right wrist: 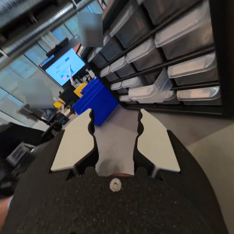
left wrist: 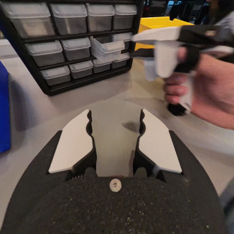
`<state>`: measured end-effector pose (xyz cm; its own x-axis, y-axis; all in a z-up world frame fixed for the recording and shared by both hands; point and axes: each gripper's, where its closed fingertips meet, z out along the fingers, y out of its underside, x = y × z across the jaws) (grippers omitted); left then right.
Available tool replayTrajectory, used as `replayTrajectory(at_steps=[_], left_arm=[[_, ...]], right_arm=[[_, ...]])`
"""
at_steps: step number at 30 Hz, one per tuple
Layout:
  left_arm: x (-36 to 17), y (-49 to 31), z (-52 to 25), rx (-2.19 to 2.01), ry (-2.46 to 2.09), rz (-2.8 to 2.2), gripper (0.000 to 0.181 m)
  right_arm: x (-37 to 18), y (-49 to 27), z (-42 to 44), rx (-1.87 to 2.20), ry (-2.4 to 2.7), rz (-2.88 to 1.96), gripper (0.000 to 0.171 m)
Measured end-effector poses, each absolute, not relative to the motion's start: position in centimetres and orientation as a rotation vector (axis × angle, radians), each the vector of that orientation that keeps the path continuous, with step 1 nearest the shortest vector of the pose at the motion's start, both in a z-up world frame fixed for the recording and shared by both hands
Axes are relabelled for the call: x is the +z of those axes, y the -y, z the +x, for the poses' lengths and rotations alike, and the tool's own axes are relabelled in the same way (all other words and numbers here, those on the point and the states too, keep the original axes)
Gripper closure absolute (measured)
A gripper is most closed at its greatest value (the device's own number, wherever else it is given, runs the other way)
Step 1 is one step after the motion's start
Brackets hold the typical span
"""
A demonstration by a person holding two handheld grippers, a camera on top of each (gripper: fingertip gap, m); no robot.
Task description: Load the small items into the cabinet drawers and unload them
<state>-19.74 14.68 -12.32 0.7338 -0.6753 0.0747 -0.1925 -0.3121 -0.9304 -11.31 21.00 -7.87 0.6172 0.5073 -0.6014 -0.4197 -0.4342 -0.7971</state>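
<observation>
A black cabinet (left wrist: 88,83) with clear plastic drawers stands on the grey table, also in the right wrist view (right wrist: 215,38). One drawer (left wrist: 107,50) in the middle row is pulled out and tilts down; it also shows in the right wrist view (right wrist: 149,93). My left gripper (left wrist: 115,111) is open and empty, low over the table in front of the cabinet. My right gripper (right wrist: 115,111) is open and empty, tilted, just to the right of the open drawer (left wrist: 129,46). No small items show.
A blue bin (left wrist: 3,107) stands left of the cabinet, also in the right wrist view (right wrist: 96,101). A yellow bin (left wrist: 158,24) stands behind the cabinet's right side. A hand (left wrist: 208,91) holds the right gripper. A lit screen (right wrist: 64,67) stands far off. The left gripper's tips are roughly 12 centimetres from the right gripper's. The drawer (left wrist: 107,50) is closer to my right gripper, around 5 centimetres from its tips; the left tips are 15 centimetres off. Left tips and right tips are each some 15 centimetres from the black cabinet (left wrist: 88,83).
</observation>
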Motion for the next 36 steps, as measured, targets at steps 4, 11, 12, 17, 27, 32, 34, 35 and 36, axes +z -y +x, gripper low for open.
replayTrajectory(at_steps=[4,11,12,17,27,32,34,35,36], left_arm=[[-12.4,-20.2,-16.7,-0.487,-0.568,-1.866,0.096],[-12.2,-27.0,-10.5,-0.361,-0.39,-1.875,0.094],[-12.3,-27.6,-10.0,-0.329,-0.366,-1.887,0.096],[-12.7,-29.1,-9.1,-0.182,-0.329,-1.903,0.106],[-12.7,-26.3,-10.2,-0.199,-0.291,-1.9,0.12],[-12.5,-24.9,-10.5,-0.208,-0.306,-1.879,0.12],[-12.5,-24.5,-10.6,-0.206,-0.316,-1.875,0.12],[-12.5,-24.3,-10.7,-0.207,-0.319,-1.873,0.12],[-12.5,-24.0,-10.8,-0.212,-0.32,-1.874,0.12]], right_arm=[[-5.4,-16.8,-8.6,0.799,0.257,-1.694,0.105],[-5.8,-12.1,-2.7,0.553,0.27,-1.637,0.106],[-6.3,-11.9,-2.5,0.544,0.277,-1.65,0.106],[-6.9,-12.2,-2.2,0.554,0.275,-1.665,0.107],[-2.3,-14.7,-2.6,0.417,0.513,-1.655,0.113],[-2.2,-18.0,-5.9,0.289,1.024,-1.786,0.122],[-1.8,-19.6,-7.1,0.204,1.183,-1.78,0.129],[-1.6,-20.4,-7.8,0.188,1.247,-1.79,0.129],[-1.7,-21.1,-8.5,0.184,1.309,-1.812,0.129]])
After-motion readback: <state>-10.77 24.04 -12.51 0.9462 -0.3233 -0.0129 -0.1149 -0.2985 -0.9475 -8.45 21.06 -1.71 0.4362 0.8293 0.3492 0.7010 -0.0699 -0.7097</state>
